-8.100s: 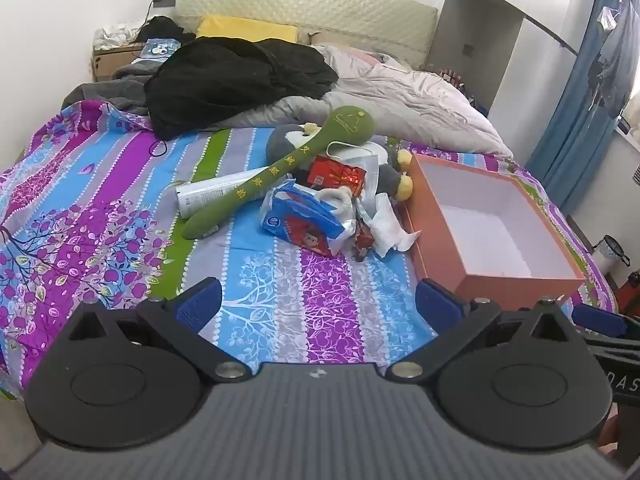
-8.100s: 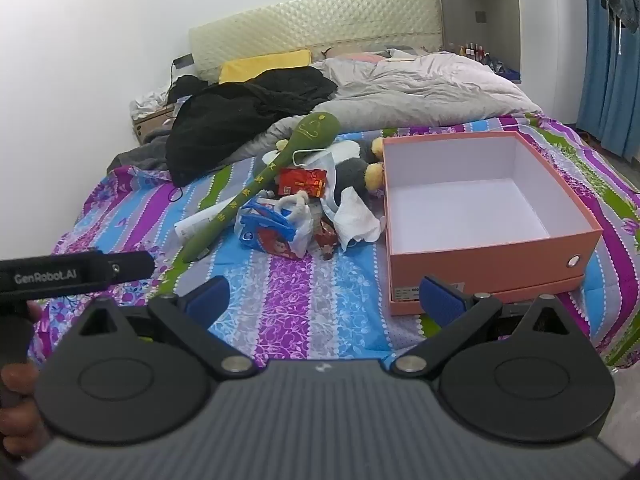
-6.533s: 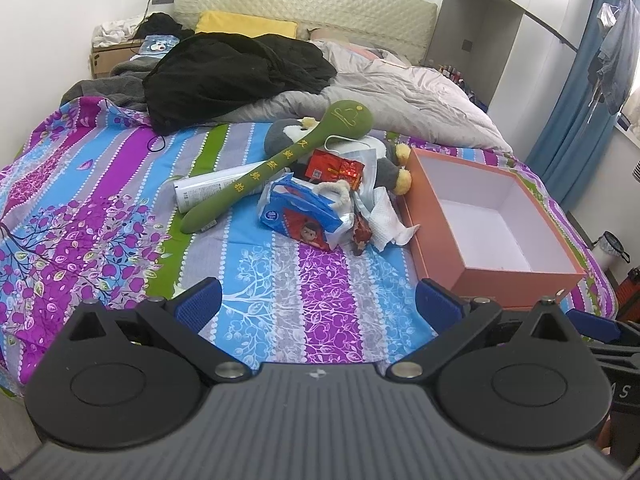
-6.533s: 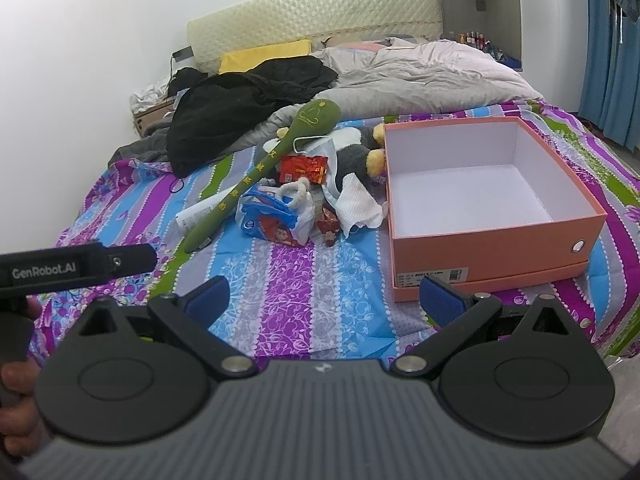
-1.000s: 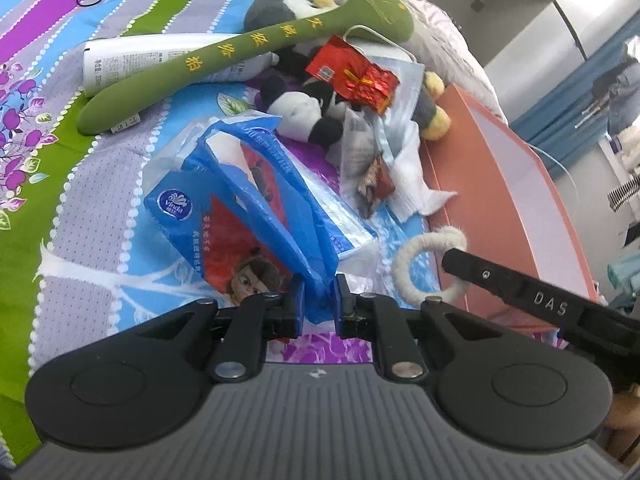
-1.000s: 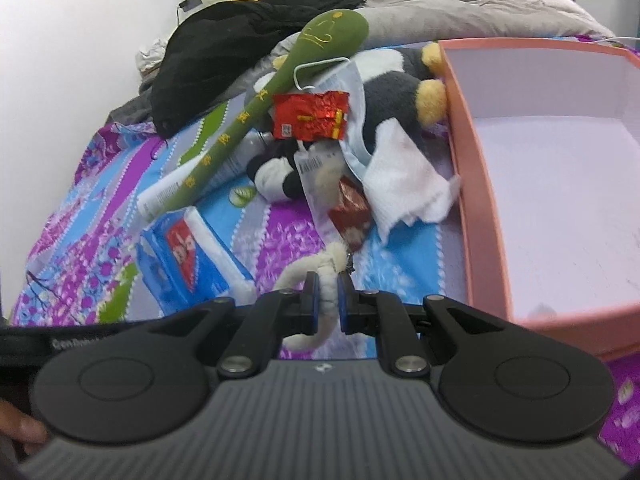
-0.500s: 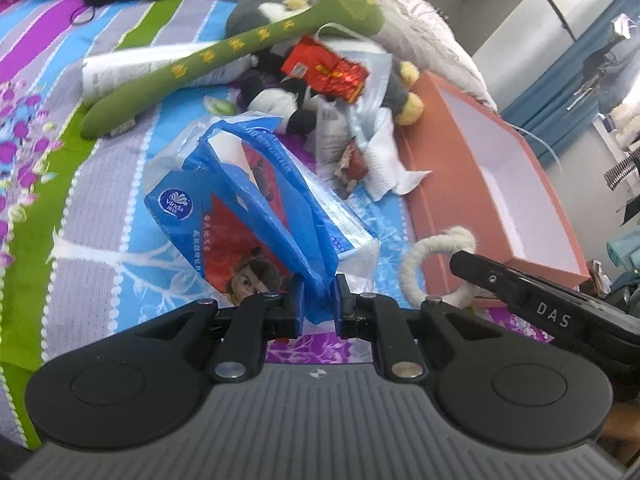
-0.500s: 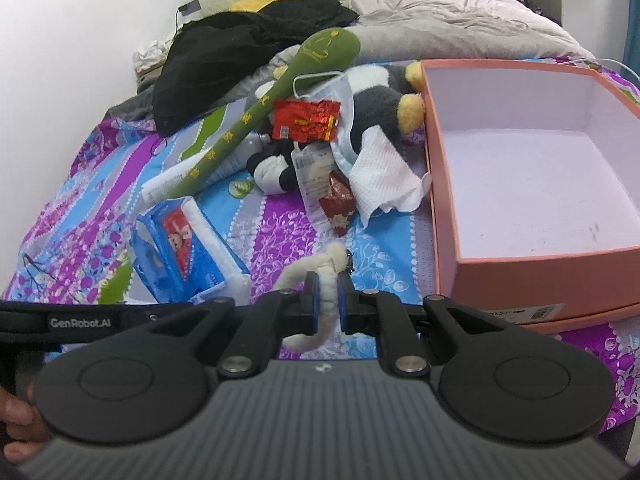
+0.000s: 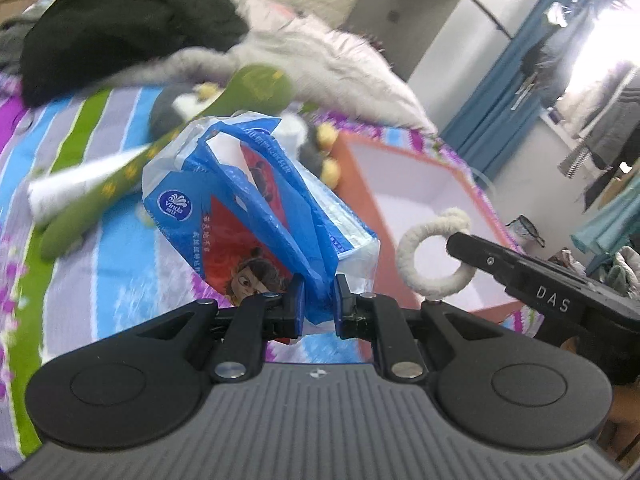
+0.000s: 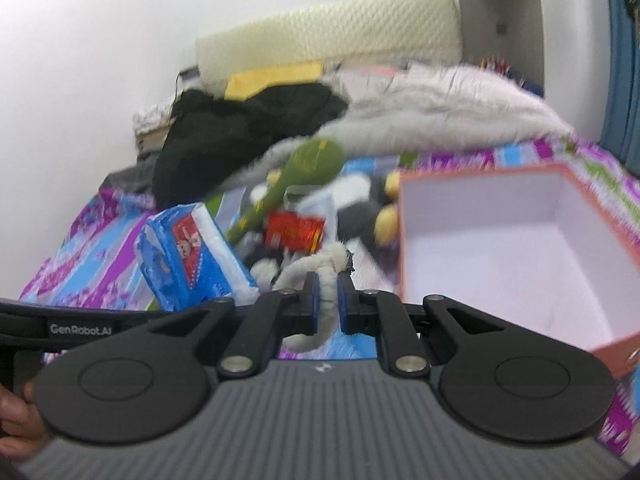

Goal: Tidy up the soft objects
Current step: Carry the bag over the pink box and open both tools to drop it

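Observation:
My left gripper (image 9: 319,306) is shut on the blue plastic wrap of a tissue pack (image 9: 240,216), which hangs lifted above the striped bedsheet (image 9: 100,280). The same tissue pack (image 10: 188,256) shows at the left of the right wrist view. My right gripper (image 10: 325,300) is shut on a white rope ring (image 10: 316,280); from the left wrist view the rope ring (image 9: 432,256) hangs from the right gripper (image 9: 460,246) over the near corner of the orange box (image 9: 404,192). The open, empty orange box (image 10: 520,248) lies to the right.
Behind the held things lie a long green plush (image 10: 304,172), a black and white plush toy (image 10: 360,204), a red snack packet (image 10: 294,230) and a white tube (image 9: 80,182). Black clothing (image 9: 120,36) and a grey duvet (image 10: 440,116) cover the far bed.
Both grippers have risen, lifting the tissue pack and the rope ring off the sheet. The views now look more level across the bed, and the box sits lower in them.

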Demonstrator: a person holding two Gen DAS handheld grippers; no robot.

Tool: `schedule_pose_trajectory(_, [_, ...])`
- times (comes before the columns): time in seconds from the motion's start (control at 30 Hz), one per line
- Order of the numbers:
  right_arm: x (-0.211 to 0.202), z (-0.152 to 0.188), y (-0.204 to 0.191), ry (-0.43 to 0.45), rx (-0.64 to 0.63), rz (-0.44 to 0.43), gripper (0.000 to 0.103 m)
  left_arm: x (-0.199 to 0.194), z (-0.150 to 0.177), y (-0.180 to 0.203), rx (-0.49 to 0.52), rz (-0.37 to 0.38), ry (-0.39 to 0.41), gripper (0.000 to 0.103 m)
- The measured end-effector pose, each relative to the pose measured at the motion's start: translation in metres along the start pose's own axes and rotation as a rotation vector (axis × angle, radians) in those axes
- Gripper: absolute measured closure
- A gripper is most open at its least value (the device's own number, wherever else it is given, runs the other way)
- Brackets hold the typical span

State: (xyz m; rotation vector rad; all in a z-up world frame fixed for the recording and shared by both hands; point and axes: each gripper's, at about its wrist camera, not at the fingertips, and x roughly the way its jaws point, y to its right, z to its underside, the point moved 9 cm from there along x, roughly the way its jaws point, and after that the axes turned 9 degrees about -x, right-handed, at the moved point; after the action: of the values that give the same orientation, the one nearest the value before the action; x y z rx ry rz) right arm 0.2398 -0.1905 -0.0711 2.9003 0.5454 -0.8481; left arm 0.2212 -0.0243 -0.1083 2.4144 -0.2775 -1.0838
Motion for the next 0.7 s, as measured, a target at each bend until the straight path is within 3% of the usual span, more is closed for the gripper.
schedule_pose_trajectory(0.37, [-0.038,-0.069,0.06,0.146,-0.033,0.133,0.09,0.004,-0.059,0.101,0.164,0.121,0.035,0.087])
schedule_pose_trajectory(0.5, [-0.037,-0.077,0.089,0.123,-0.019,0.175,0.09,0.024,-0.07,0.146,0.23,0.155,0.005,0.086])
schedule_pose_trajectory(0.7, [-0.02,-0.066,0.139,0.015,0.036,0.239,0.089,0.077,-0.073,0.189,0.287,0.162,-0.09,0.086])
